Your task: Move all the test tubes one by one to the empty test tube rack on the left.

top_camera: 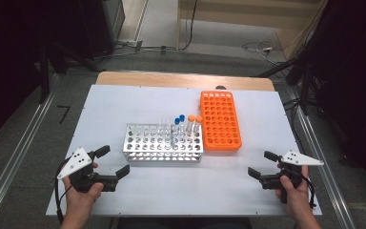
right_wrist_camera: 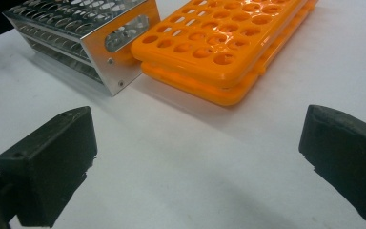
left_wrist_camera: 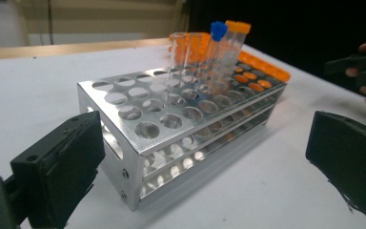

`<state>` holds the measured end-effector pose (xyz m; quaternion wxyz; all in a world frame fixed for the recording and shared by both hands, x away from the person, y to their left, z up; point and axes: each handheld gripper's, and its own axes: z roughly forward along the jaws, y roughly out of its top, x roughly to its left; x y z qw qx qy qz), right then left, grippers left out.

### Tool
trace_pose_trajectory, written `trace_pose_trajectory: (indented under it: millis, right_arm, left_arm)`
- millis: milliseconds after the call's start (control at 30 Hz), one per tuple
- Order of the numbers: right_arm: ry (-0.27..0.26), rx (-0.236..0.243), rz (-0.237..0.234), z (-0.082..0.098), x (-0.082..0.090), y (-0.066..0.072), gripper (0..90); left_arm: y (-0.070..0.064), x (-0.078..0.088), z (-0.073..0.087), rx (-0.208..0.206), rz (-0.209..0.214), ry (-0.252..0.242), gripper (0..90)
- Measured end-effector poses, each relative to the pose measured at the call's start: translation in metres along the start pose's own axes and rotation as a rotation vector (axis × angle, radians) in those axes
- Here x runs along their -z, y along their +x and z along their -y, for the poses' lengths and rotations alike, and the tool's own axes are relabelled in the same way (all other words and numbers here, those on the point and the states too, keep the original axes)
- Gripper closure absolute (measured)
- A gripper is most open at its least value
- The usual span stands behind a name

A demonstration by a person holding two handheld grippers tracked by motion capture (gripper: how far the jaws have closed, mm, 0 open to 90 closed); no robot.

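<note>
A metal tube rack (top_camera: pixel 163 142) (left_wrist_camera: pixel 181 124) (right_wrist_camera: pixel 83 33) stands mid-table with several clear tubes upright at its far right end, some blue-capped (top_camera: pixel 178 119) (left_wrist_camera: pixel 218 30), some orange-capped (top_camera: pixel 194 119) (left_wrist_camera: pixel 238 26). An orange plastic rack (top_camera: pixel 220 120) (right_wrist_camera: pixel 219 43) lies just right of it, its holes bare. My left gripper (top_camera: pixel 113 161) (left_wrist_camera: pixel 205 167) is open near the table's front left, jaws wide apart with nothing between them, facing the metal rack's left end. My right gripper (top_camera: pixel 263 164) (right_wrist_camera: pixel 198 162) is open at the front right, aimed at the orange rack's near end.
The white table top (top_camera: pixel 124 105) has a wooden strip at its far edge. Metal rails run along the floor on both sides. Cables lie on the floor beyond the table. The other hand and its gripper (left_wrist_camera: pixel 362 67) show at the right of the left gripper view.
</note>
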<state>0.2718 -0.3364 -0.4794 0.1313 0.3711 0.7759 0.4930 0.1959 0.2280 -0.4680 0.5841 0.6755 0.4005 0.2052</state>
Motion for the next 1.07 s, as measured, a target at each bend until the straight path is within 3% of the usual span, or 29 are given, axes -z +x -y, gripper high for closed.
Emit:
trace_pose_trajectory:
  millis: [167,500,1067]
  right_arm:
    - [0.002,-0.001,0.007,0.002,0.000,-0.003,0.0]
    - [0.000,-0.016,0.035,0.006,0.002,-0.011,0.0]
    - [0.001,-0.012,0.048,0.007,0.003,-0.010,0.0]
  left_arm:
    - [0.005,0.005,0.002,-0.008,-0.013,-0.009,0.0]
    - [0.022,0.009,0.009,0.029,-0.051,-0.012,0.0]
    - [0.021,0.004,0.010,0.014,-0.047,0.003,0.0]
